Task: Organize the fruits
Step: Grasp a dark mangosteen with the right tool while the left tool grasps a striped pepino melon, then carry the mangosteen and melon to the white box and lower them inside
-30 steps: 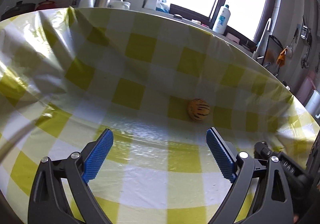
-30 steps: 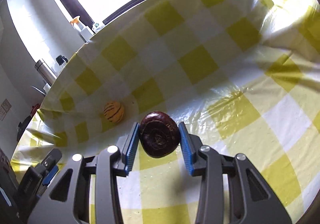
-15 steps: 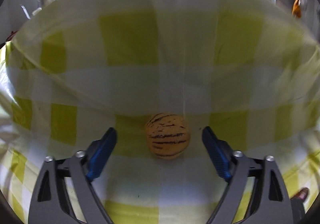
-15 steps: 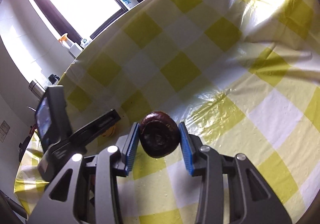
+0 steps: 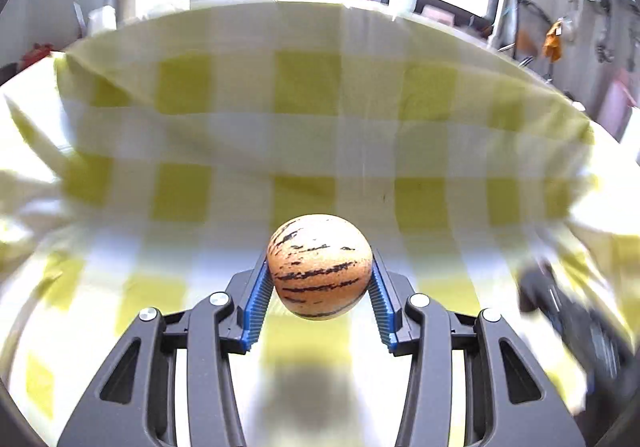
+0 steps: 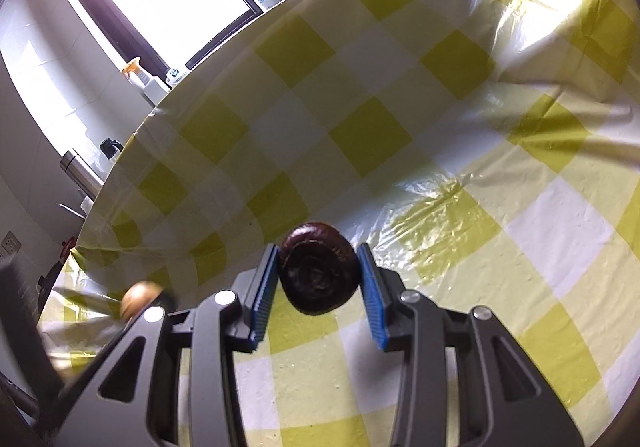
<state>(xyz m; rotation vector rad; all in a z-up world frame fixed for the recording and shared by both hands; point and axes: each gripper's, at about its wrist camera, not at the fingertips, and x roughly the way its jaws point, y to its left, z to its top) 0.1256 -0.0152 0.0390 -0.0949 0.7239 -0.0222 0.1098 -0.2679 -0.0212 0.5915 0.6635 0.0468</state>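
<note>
Fruits are in both sets of tongs at this moment. In the left wrist view, the left tongs are closed on a striped orange fruit, round and pale orange with dark streaks, sitting just below the middle of the frame with a blue pad pressed to each side; a blurred dark patch on the cloth beneath suggests it is held clear of the surface. In the right wrist view, the right tongs grip a dark brown fruit, flattened and glossy, again at lower centre between the blue pads. The striped fruit also shows as a blur at the lower left of that view, so the two hands appear to be near each other.

The yellow checked cloth covers the surface and carries nothing else that shows. No bowl, basket or tray appears in either view, so where the fruits belong cannot be told.

Picking up looks done for both; the step in hand is carrying. The next move calls for finding a resting spot, lowering each fruit until it touches, and opening gently, since both are round and may roll.
</note>
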